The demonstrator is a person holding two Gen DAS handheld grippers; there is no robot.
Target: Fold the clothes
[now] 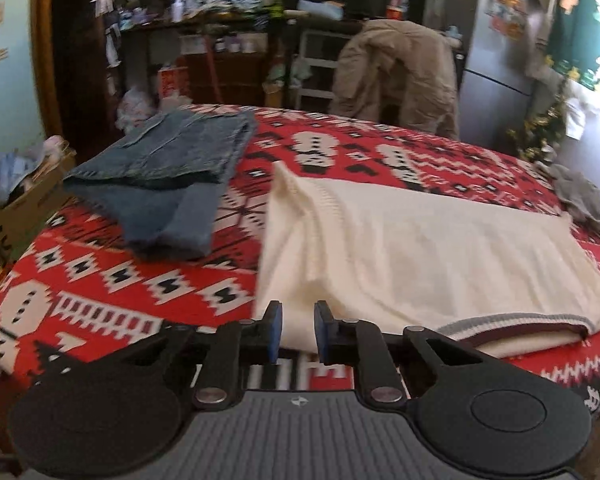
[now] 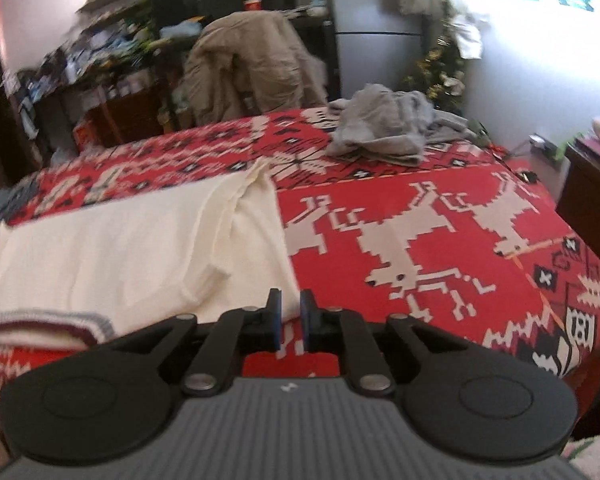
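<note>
**A:** Start nearest. What are the grippers doing?

**B:** The left gripper [image 1: 298, 330] has its blue pads a narrow gap apart, and nothing is pinched; the cream sweater [image 1: 420, 248] shows through the gap, at its near left corner. The right gripper [image 2: 290, 318] is the same, slightly parted and empty, over the sweater's near right corner by the bed's near edge.

**A:** And the sweater itself?

**B:** It lies flat across the near middle of the patterned bedspread [image 2: 420, 240], already doubled over, with a grey and maroon ribbed hem [image 1: 512, 322] poking out at the near edge. It looks like a soft, limp knit, light enough, but it will sag and stretch if it's lifted by one point.

**A:** So where should it be taken?

**B:** I'd take both near corners together, pinching through all the layers. The ribbed band is firmer and less likely to slip than the loose knit.

**A:** Further back?

**B:** Folded jeans [image 1: 168, 184] lie toward the far left corner, just beside the sweater. They look heavier and stiffer. A crumpled grey garment [image 2: 384, 128] sits near the far right edge, not yet folded. It looks soft and tangled, so it would need spreading out first.
</note>
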